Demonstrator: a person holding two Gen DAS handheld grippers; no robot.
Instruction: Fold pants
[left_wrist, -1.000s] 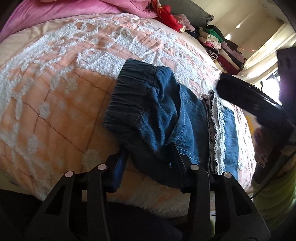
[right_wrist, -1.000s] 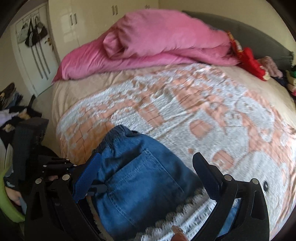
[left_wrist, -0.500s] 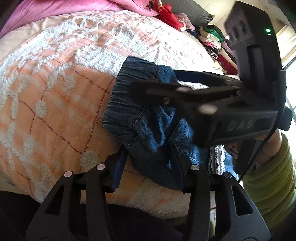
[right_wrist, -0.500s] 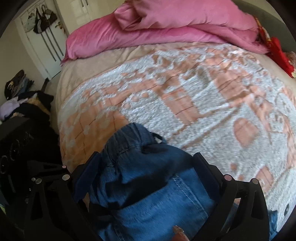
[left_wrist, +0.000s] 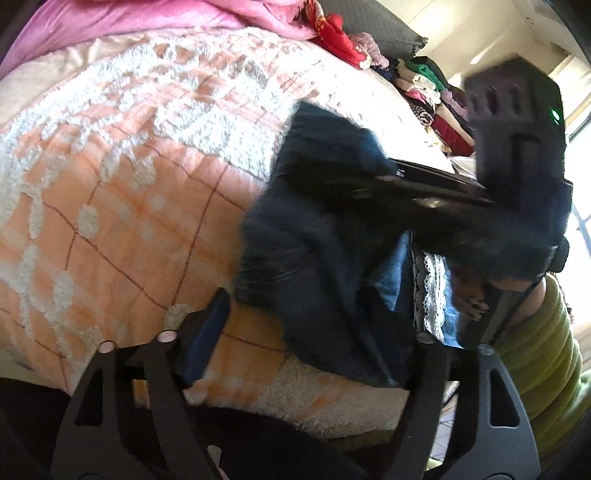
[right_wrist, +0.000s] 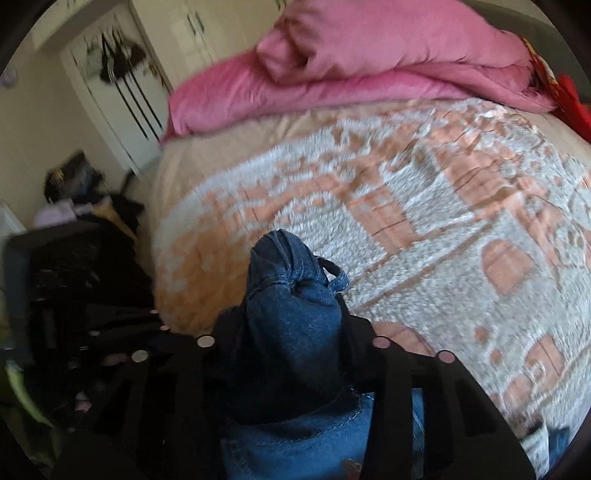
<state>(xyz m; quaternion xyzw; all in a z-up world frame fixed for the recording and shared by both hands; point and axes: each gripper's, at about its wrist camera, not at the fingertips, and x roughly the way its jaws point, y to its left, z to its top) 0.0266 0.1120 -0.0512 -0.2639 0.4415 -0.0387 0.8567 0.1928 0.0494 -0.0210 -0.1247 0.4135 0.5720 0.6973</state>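
Blue denim pants (left_wrist: 314, 258) with white lace trim (left_wrist: 430, 291) lie partly folded near the front edge of the bed. My left gripper (left_wrist: 306, 332) is open, its fingers on either side of the near corner of the pants. My right gripper (right_wrist: 291, 332) is shut on the bunched waistband of the pants (right_wrist: 291, 306) and holds it lifted above the bedspread. The right gripper also shows in the left wrist view (left_wrist: 424, 188), reaching in from the right over the pants.
An orange and white bedspread (left_wrist: 129, 166) covers the bed. A pink duvet (right_wrist: 369, 62) is heaped at the head. Stacked clothes (left_wrist: 436, 99) lie at the far right. Dark clutter (right_wrist: 81, 258) sits on the floor at the left.
My right gripper has closed on the waistband and raised it, bunching the denim. My left gripper has opened wider and let go of the near corner.
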